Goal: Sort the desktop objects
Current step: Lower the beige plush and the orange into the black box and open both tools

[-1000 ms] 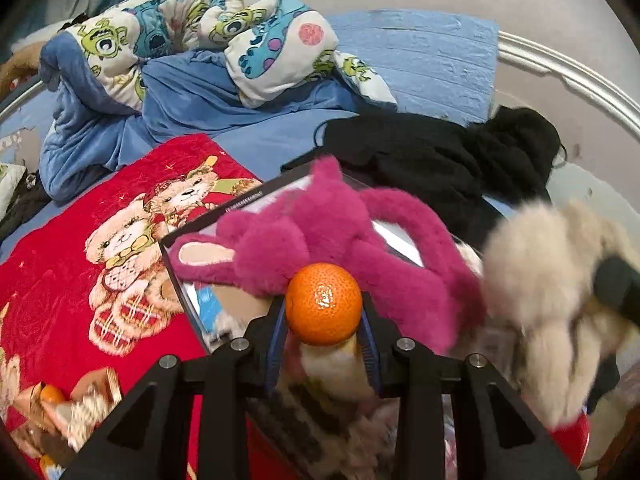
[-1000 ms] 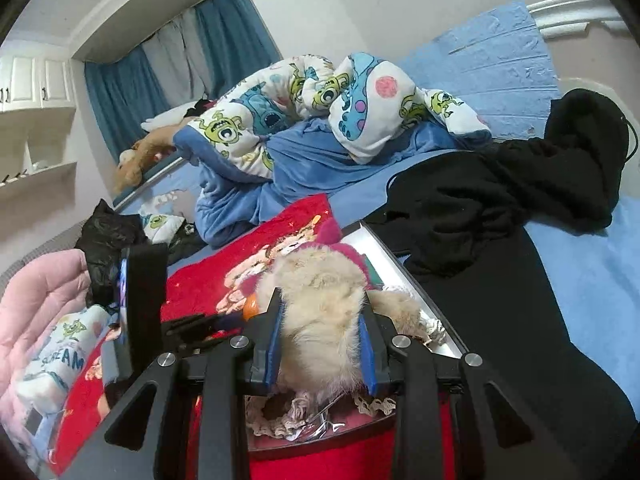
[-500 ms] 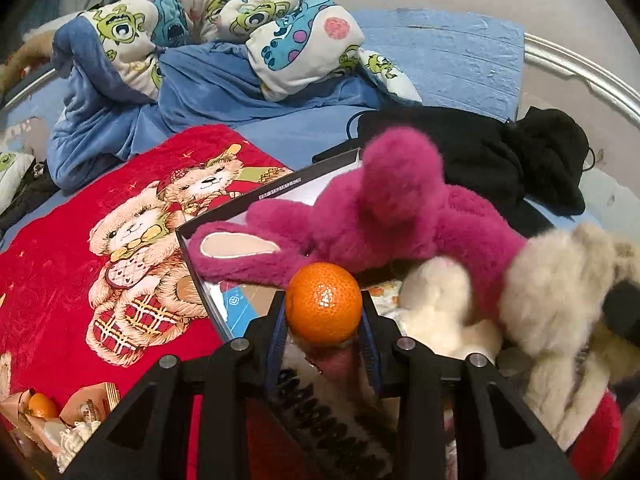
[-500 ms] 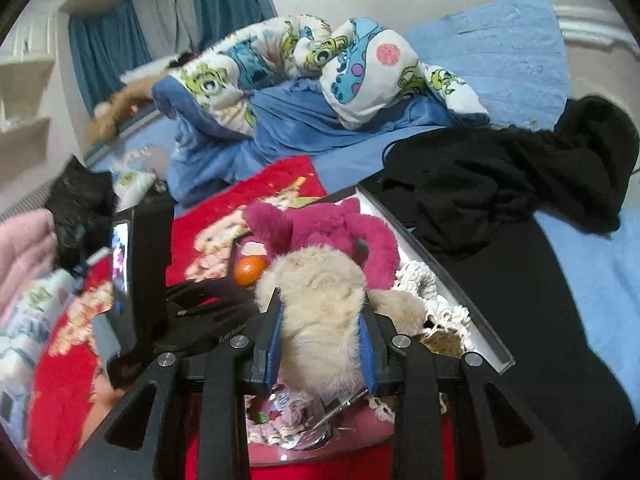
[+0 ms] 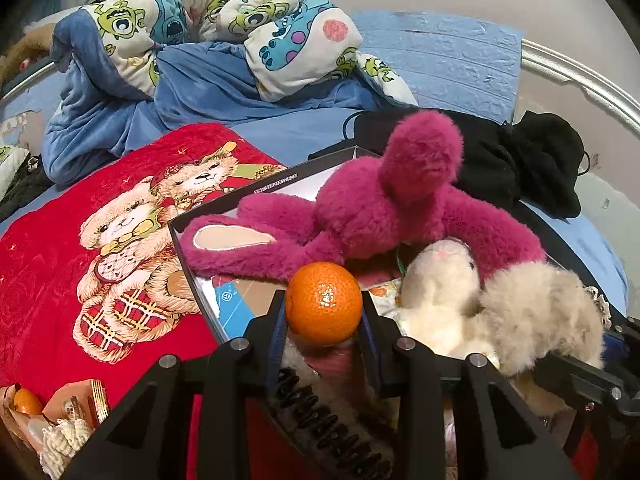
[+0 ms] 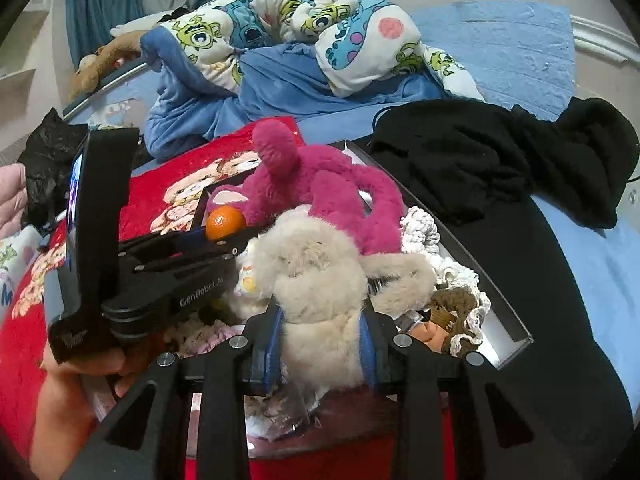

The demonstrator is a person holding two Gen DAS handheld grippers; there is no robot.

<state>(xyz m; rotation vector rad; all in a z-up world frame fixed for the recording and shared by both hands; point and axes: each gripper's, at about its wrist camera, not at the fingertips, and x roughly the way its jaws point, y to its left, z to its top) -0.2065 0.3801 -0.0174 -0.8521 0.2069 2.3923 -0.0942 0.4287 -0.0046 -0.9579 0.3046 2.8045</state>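
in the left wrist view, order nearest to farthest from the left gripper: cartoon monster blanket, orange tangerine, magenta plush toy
1. Orange tangerine, pinched in the left gripper.
2. Magenta plush toy, just beyond, lying in the black box.
3. Cartoon monster blanket, heaped at the far back.

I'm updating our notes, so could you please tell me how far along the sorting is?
Done: the magenta plush lies in the box. In hand: the left tool grips a tangerine, and the right tool a beige plush, both over the box. Left: another tangerine on the red blanket.

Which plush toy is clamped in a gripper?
The beige plush, pinched by the right gripper. The magenta plush lies free in the box.
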